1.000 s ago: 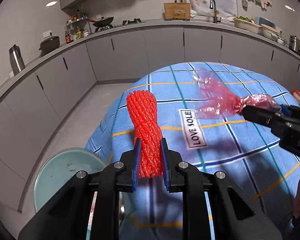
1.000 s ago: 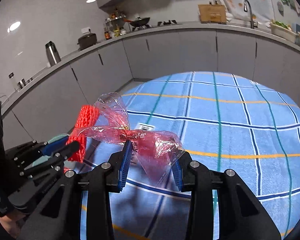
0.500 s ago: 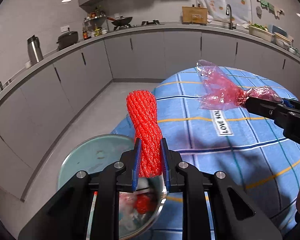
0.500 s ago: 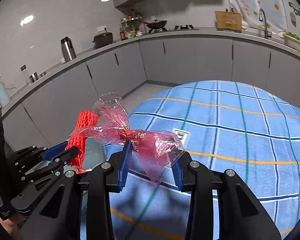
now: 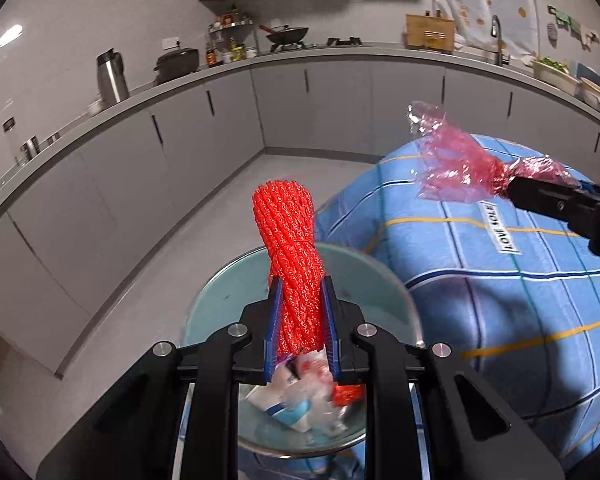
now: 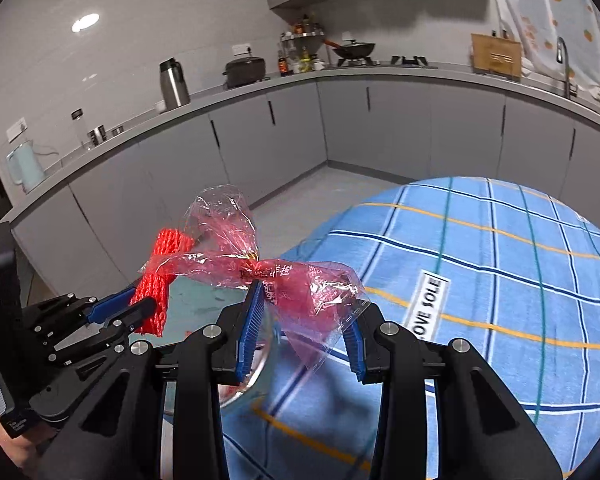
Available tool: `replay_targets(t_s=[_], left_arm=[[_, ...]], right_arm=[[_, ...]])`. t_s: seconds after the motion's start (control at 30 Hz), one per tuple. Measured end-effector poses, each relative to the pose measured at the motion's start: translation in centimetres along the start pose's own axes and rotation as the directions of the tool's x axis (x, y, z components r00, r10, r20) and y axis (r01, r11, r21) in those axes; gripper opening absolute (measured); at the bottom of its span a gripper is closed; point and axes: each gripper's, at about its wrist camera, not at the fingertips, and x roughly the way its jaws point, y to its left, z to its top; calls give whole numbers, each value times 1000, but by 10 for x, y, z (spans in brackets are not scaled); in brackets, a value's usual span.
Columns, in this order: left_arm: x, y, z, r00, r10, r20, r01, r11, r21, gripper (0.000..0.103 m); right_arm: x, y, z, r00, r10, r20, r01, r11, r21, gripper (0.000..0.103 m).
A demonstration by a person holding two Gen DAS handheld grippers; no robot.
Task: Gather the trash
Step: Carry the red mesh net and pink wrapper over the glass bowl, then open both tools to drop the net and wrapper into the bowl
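Each fisheye camera rides close behind its own jaws, looking forward and downward. Both views share the blue checked tablecloth, the grey curved kitchen bench, and each other's gripper.

We see a bright red net, a clear pink-red wrapper with white print, and black claws with blue pads. The cloth is blue, checked with white, navy, teal and orange lines. The bin is pale teal.

I see red foam net bunched upright over bin; crumpled pink cellophane wrapper at its 2 o'clock, airborne.
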Motion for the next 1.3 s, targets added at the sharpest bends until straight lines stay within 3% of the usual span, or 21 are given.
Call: replay_targets(t_s=[0.53,0.93,1.03,1.1,1.17,1.3], left_arm=[[-5,46,-18,997,65,-33,-67,996,-57,20],[10,53,-30,996,50,-72,-55,996,-72,23],[11,53,-31,996,60,-71,-65,995,-73,34],[12,56,-31,995,65,-73,-70,995,-74,42],[11,59,-30,995,82,-64,-87,993,-78,56],[6,62,-30,993,107,-53,-111,990,-88,72]], right_arm=[[25,50,1,997,60,-40,-63,996,-66,38],[55,70,-9,994,58,-96,-69,990,-123,39],[61,71,-11,992,66,-105,-80,989,-126,46],[63,70,-11,993,63,-98,-76,989,-128,58],[63,68,-12,994,62,-94,-74,990,-122,59],[56,63,-11,995,57,-76,-66,991,-116,62]])
